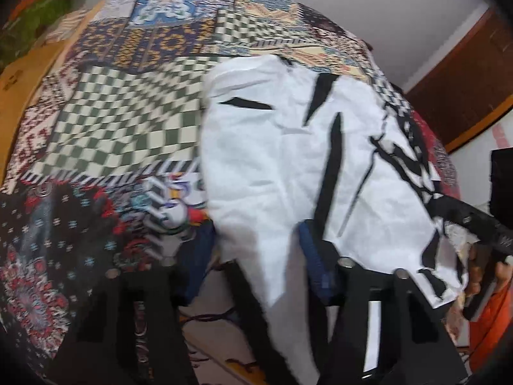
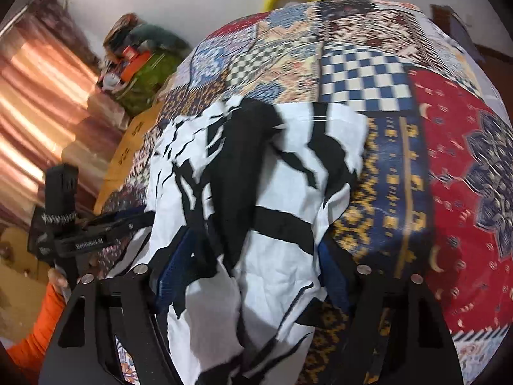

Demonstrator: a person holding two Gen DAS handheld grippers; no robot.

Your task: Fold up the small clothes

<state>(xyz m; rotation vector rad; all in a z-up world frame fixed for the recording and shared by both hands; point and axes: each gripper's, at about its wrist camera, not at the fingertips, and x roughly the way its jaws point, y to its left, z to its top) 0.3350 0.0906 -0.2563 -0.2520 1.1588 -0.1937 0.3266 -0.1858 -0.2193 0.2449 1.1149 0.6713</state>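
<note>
A white garment with black stripes [image 1: 282,160] lies crumpled on a patchwork bedspread [image 1: 112,112]. In the left wrist view a narrow tail of it hangs down between the blue pads of my left gripper [image 1: 256,256]. The jaws stand apart, with a gap between the left pad and the cloth. In the right wrist view the same garment [image 2: 256,192] is bunched over and between the blue pads of my right gripper [image 2: 250,272], whose jaws stand wide. Each gripper shows at the edge of the other's view, held by a hand in an orange sleeve [image 2: 38,320].
The bedspread [image 2: 416,160] covers the whole bed. A wooden bed edge [image 1: 19,73] runs along its left side. A brown door [image 1: 465,80] is at the right. A curtain [image 2: 38,96] and a cluttered pile with green cloth [image 2: 144,70] stand beyond the bed.
</note>
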